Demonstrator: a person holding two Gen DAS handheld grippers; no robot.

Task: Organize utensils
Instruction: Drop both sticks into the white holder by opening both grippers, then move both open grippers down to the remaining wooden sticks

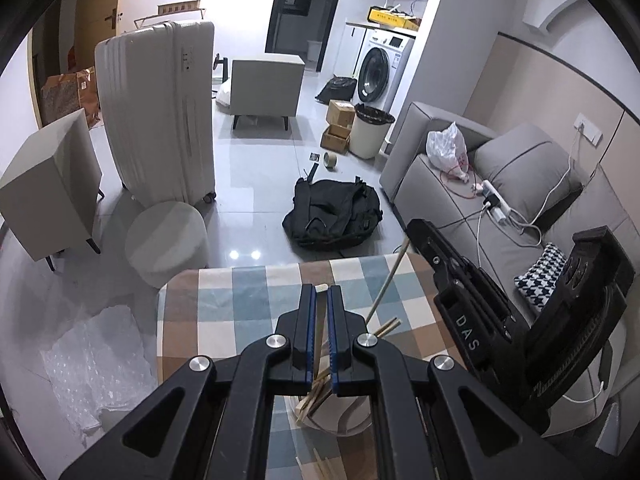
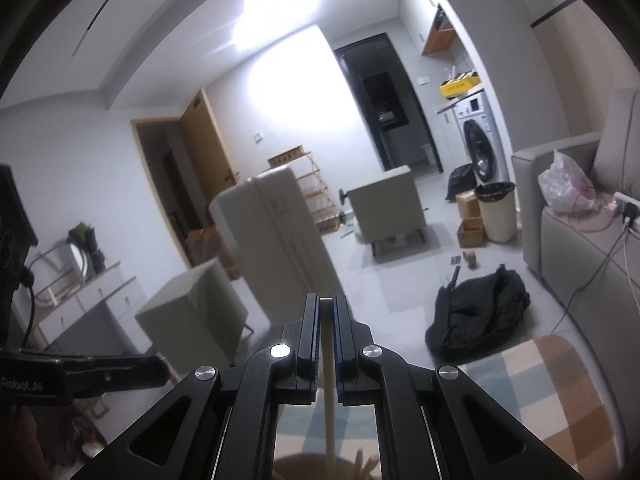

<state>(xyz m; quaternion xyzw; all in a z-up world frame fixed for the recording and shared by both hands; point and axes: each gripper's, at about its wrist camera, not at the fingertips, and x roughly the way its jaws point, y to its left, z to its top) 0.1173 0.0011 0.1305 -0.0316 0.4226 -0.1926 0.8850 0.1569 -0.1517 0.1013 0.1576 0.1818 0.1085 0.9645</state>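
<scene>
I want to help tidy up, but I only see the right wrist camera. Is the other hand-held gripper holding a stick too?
Observer: Yes, the left hand-held gripper is shut on a pale wooden stick.
Child: Are any sticks still lying around?
Observer: Yes, a few loose sticks lie on the checked tablecloth, at the bottom of the left wrist view.
Child: What's on the floor on that side?
Observer: Crumpled bubble wrap, left of the tablecloth.
</scene>
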